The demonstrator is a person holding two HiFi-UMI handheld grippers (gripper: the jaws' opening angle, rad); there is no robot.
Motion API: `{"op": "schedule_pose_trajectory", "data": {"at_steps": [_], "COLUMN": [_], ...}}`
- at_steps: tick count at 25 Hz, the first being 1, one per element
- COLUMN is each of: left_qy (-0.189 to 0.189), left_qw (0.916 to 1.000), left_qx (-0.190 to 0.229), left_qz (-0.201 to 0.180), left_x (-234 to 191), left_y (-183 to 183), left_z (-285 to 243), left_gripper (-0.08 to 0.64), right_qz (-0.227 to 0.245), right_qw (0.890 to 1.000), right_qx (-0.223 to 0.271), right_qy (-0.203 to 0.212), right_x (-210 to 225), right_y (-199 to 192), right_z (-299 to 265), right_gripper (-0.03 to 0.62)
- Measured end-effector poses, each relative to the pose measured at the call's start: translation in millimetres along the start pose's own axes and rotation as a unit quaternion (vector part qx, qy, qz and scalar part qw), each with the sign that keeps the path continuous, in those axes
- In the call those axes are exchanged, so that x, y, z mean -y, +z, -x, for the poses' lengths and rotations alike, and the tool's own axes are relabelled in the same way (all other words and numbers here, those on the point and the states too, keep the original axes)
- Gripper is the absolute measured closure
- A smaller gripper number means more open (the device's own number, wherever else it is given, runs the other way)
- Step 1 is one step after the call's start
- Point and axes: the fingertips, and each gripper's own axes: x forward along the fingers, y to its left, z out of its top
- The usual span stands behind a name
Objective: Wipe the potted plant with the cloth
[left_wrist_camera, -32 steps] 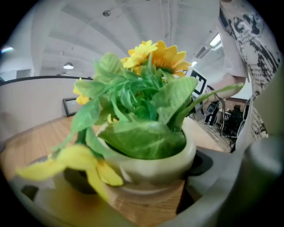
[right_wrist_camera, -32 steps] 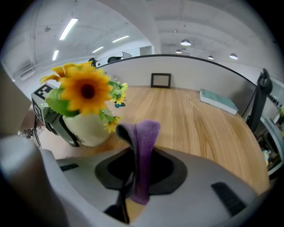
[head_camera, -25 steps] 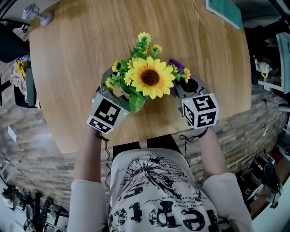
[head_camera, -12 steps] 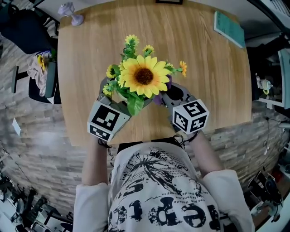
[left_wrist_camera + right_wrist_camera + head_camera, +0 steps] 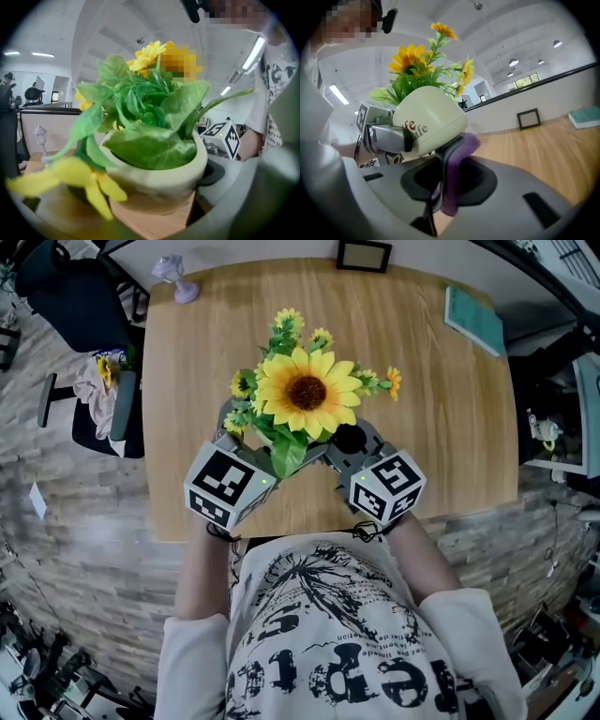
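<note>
Right gripper (image 5: 444, 190): jaws are pinched on a folded purple cloth (image 5: 460, 149). The cloth's upper end is pressed against the lower side of the pot.

Left gripper (image 5: 152, 199): jaws are clamped on a cream glazed ceramic pot with red and grey lettering (image 5: 429, 119). In the right gripper view one grey jaw with a black pad is seen flat against the pot's side. The pot is held tilted, and bare wood is visible beneath its base.

Artificial sunflower plant with green leaves and small yellow blooms (image 5: 307, 392): it is carried in the pot, and the large flower head is turned up toward the head camera.

Position: pot and both grippers are grouped at the middle of the near edge of the light wooden desk (image 5: 427, 418).

Other items:
- A small lilac lamp-shaped ornament (image 5: 175, 277) is placed at the far left corner.
- A black picture frame (image 5: 364, 255) is set at the far edge.
- A teal book (image 5: 473, 321) is laid near the far right corner.
</note>
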Motion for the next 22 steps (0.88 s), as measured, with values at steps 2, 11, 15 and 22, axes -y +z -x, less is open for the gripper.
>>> {"op": "schedule_pose_trajectory", "data": {"at_steps": [2,11,15,22], "left_qy": [-0.004,-0.005,0.000,0.003], "left_qw": [1.0000,0.9997,0.9997,0.9998], "left_qx": [0.004,0.023,0.025,0.020], "left_qz": [0.002,0.009,0.007,0.001], "left_x": [1,-5,-9,-2], "left_y": [4,11,9,12], "left_z": [1,9,12,7], "left_gripper": [0.023,0.023,0.023,0.023], "right_qz": [0.020,0.017,-0.010,-0.004], "right_qw": [1.000,0.999,0.997,0.997], "right_qx": [-0.001,0.007,0.005,-0.002], "right_qy": [0.006,0.047,0.075,0.074], "right_x": [-9,-38,-53,-51], "right_y": [1,-1,-7,-6], "right_z": [-3,-16,-17,-3], "right_gripper": [0.512,0.514,0.517,0.516]}}
